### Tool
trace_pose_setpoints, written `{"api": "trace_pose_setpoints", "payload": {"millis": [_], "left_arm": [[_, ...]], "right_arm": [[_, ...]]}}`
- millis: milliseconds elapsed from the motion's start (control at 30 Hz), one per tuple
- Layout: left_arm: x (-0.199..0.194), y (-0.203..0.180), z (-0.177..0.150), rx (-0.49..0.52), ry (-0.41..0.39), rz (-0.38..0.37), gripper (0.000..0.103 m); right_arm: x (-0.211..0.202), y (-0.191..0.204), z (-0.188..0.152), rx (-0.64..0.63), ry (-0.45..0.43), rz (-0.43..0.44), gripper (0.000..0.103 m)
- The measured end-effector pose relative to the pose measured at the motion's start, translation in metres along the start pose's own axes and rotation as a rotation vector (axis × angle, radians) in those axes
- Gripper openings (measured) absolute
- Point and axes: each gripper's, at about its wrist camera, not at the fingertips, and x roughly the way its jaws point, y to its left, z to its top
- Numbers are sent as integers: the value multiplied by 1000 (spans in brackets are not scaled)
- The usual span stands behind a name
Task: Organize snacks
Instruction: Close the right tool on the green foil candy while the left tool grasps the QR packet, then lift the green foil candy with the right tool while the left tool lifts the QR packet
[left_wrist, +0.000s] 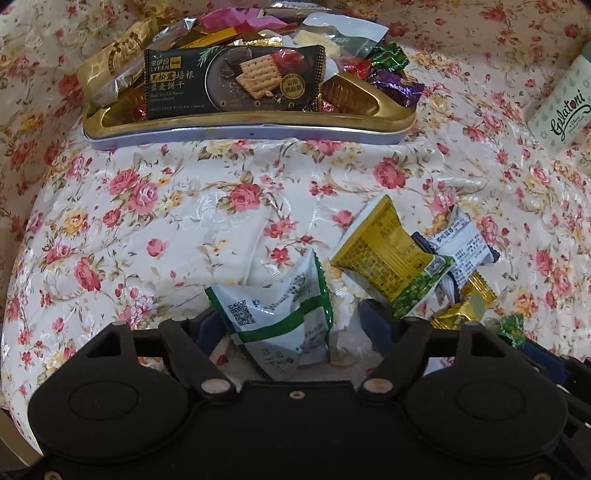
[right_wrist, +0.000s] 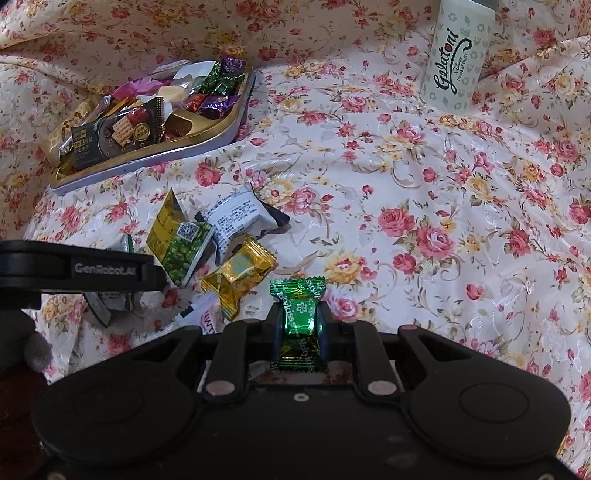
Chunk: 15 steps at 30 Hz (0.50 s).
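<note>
A cream floral cloth (right_wrist: 369, 192), printed with pink and yellow roses and lying in soft folds, covers the whole work surface in both wrist views; nothing of the room beyond it can be made out. Toward the far left sits a shallow gold-rimmed tray (right_wrist: 207, 136), heaped with wrapped snacks: a black cracker packet (left_wrist: 234, 83) lies across the front of the pile, a gold-wrapped bar (left_wrist: 110, 61) leans over the tray's left end, and purple and green foil candies (left_wrist: 391, 72) crowd its right end. Well apart from the tray, at the far right, stands a pale "Gelatoni" tin (right_wrist: 458, 59). Between tray and grippers, loose snacks lie scattered on the cloth: a yellow-and-green packet (right_wrist: 181, 240), touching a white packet (right_wrist: 240, 221) printed with small text, and just beside them a gold foil candy (right_wrist: 236, 277). A white-and-green packet (left_wrist: 280, 314) lies crumpled between the wide-spread fingers of the left gripper (left_wrist: 291, 325), which hangs over the cloth; whether either finger touches the packet cannot be told. The right gripper (right_wrist: 298, 326) is narrowed onto a green foil candy (right_wrist: 297, 314), pinched upright between its fingers just beside the loose pile.
</note>
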Motion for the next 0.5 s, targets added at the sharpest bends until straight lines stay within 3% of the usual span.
{"api": "trace_pose_setpoints", "payload": {"millis": [233, 500], "left_arm": [[4, -7, -1, 16, -21, 6, 78], [-1, -2, -21, 53, -108, -30, 79]], "right_arm": [[-5, -9, -3, 11, -21, 8, 18], [-12, -22, -23, -39, -98, -19, 18]]}}
